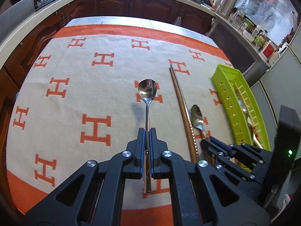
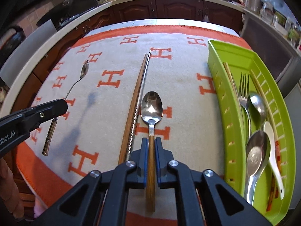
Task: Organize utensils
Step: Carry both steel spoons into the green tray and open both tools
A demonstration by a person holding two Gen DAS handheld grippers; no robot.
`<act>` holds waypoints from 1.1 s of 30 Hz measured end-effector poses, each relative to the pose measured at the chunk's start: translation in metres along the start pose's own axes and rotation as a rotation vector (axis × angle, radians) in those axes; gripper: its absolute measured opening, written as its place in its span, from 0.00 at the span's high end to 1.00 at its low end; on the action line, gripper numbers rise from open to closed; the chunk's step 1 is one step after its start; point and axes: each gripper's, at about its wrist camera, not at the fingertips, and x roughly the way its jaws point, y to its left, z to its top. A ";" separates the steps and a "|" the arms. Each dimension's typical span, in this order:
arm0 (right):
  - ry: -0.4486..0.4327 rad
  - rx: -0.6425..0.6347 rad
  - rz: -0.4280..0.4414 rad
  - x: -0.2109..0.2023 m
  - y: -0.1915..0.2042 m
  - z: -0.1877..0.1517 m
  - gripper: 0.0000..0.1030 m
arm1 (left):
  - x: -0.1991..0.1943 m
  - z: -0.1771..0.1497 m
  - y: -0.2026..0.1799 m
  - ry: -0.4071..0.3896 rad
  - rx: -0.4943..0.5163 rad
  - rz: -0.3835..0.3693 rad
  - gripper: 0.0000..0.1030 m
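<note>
My left gripper (image 1: 147, 130) is shut on the handle of a long steel spoon (image 1: 147, 89), which hangs above the H-patterned cloth and casts a shadow on it. In the right wrist view the same long steel spoon (image 2: 84, 71) sticks out of the left gripper (image 2: 63, 103). My right gripper (image 2: 151, 140) is shut on the wooden handle of a second spoon (image 2: 152, 105), whose bowl lies low over the cloth. Just left of that spoon lies a pair of chopsticks (image 2: 139, 94), one wooden, one twisted metal. The green tray (image 2: 222, 94) stands at the right.
Inside the tray lie a fork (image 2: 244, 90), two steel spoons (image 2: 256, 150), a white ceramic spoon (image 2: 272, 141) and more chopsticks. The cloth (image 1: 75, 86) covers the table; dark cabinets and a cluttered counter surround it. A person's hand (image 2: 7, 179) shows at bottom left.
</note>
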 end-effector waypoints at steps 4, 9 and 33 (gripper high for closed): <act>-0.026 0.025 0.032 -0.014 -0.003 -0.004 0.94 | -0.014 -0.001 -0.003 -0.022 0.004 -0.003 0.98; -0.072 0.035 0.055 -0.038 -0.005 -0.009 0.94 | -0.032 -0.005 -0.011 -0.046 0.016 0.011 0.98; -0.255 0.156 0.108 -0.123 -0.062 -0.032 0.94 | -0.099 -0.019 -0.087 -0.126 0.137 -0.017 0.98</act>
